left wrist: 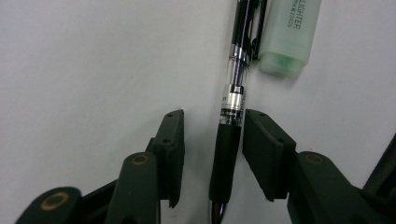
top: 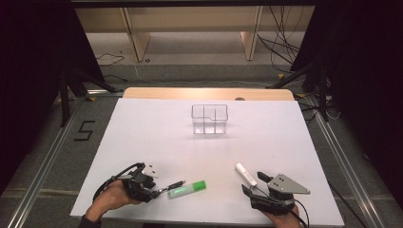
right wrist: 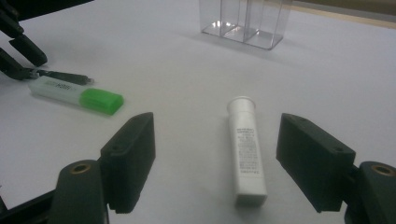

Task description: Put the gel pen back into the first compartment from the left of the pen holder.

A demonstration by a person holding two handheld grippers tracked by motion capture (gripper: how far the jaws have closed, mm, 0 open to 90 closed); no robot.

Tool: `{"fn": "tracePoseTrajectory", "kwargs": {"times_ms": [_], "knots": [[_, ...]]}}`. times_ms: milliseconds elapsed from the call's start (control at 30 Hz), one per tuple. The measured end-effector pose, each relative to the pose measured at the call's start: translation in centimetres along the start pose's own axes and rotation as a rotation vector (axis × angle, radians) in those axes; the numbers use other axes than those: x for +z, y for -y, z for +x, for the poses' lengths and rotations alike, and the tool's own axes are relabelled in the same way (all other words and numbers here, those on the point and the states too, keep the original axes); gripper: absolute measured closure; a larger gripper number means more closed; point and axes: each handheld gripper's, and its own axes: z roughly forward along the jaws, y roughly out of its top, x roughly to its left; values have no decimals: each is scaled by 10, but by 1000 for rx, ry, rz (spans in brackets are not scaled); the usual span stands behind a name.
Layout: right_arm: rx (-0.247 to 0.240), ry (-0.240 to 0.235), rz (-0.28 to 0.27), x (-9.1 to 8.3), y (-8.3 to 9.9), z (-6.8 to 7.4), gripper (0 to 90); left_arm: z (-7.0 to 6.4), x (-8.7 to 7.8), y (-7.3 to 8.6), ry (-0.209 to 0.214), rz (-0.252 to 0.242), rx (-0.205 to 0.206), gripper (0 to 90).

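- The left gripper sits low at the near left of the white desk, held in a hand that comes in from the bottom edge.
- Its fingers stand part-way apart around a black pen. The pen's rubber grip lies between them, touching or nearly touching one finger, with a clear gap to the other. The pen is lying on the desk, not lifted.
- Just beside the pen, and roughly in line with it, lies a pale highlighter with a green cap. In the left gripper view its uncapped end sits right next to the pen's clip.
- The right gripper is at the near right of the desk, its fingers spread wide.
- A white tube lies flat on the desk between those wide fingers, touching neither, with its flared end pointing away from the gripper.
- Farther back, near the middle of the desk, stands a clear plastic organiser with several compartments, well apart from both grippers.
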Motion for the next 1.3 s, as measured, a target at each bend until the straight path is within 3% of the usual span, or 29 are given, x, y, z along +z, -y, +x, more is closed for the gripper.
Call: {"fn": "tracePoseTrajectory", "kwargs": {"times_ms": [167,333,433,700,867,933,1200,1300], "knots": [[-2,1,0,0,0,0,292,-4,0,-1,4,5,48,674],[-5,1,2,1,0,1,293,-6,0,-1,12,-13,60,777],[-5,1,2,1,0,0,295,-5,0,-1,16,-14,55,783],[-7,0,6,1,0,1,295,-1,-1,-1,77,-47,6,788],[-9,-1,7,1,0,1,296,-1,-9,-5,119,-140,-60,788],[-9,-2,7,1,0,1,296,-1,-10,-5,126,-151,-68,788],[-11,-4,10,2,0,2,296,-2,-17,-11,259,-232,-123,789],[-11,-5,11,2,0,2,296,-3,-17,-11,268,-236,-125,788]]}}
